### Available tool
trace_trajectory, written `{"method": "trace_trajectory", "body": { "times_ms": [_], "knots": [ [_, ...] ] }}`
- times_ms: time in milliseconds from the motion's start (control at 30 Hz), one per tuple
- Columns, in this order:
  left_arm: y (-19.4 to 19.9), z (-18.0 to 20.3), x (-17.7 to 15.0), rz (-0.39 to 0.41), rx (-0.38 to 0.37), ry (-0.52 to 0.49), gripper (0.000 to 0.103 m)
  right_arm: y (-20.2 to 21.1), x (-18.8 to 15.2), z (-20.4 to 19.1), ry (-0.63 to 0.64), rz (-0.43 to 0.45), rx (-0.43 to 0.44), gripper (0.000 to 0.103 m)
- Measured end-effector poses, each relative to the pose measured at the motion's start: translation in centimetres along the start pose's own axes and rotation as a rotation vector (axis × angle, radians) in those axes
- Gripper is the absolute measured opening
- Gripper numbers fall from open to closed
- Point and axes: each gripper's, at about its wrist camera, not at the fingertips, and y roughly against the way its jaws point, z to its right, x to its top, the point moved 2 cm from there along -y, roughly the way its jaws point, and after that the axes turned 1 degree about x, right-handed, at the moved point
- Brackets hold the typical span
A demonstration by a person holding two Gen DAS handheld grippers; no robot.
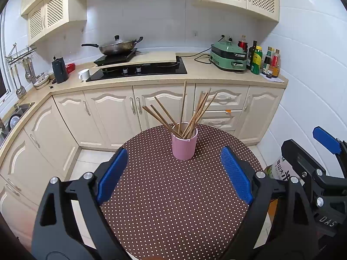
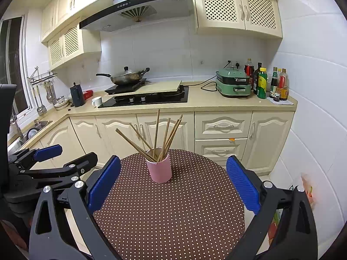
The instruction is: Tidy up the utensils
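A pink cup (image 1: pixel 184 145) (image 2: pixel 159 170) stands upright at the far side of a small round table (image 1: pixel 173 205) (image 2: pixel 173 212) covered in brown cloth with white dots. Several wooden chopsticks (image 1: pixel 190 117) (image 2: pixel 160 138) stand fanned out in the cup. My left gripper (image 1: pixel 174 174) is open over the near half of the table, short of the cup, with nothing between its blue pads. My right gripper (image 2: pixel 173 183) is open too, its pads apart on either side of the cup's line, nothing held. Each gripper shows at the edge of the other's view.
Cream kitchen cabinets (image 1: pixel 134 108) run behind the table and down the left side. On the counter sit a black hob (image 1: pixel 138 70), a wok (image 1: pixel 117 46), a white mug (image 1: pixel 84 74), a green cooker (image 1: pixel 228 57) and several bottles (image 1: pixel 263 60). A sink (image 1: pixel 16 113) is at the left. Bags (image 1: pixel 279 170) lie on the floor at the right.
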Motion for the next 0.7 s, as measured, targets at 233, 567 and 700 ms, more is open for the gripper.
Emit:
{"method": "trace_trajectory", "body": {
  "times_ms": [233,567,700],
  "knots": [
    [0.01,-0.11,-0.06,0.000,0.002,0.000,0.086,-0.16,-0.12,0.06,0.001,-0.004,0.004,0.094],
    [0.01,-0.10,-0.08,-0.003,0.005,-0.001,0.086,-0.13,-0.31,0.12,0.004,-0.006,0.001,0.094],
    [0.16,-0.16,-0.13,-0.001,0.005,-0.002,0.086,-0.15,-0.33,0.15,0.004,-0.006,0.002,0.094]
  ]
}}
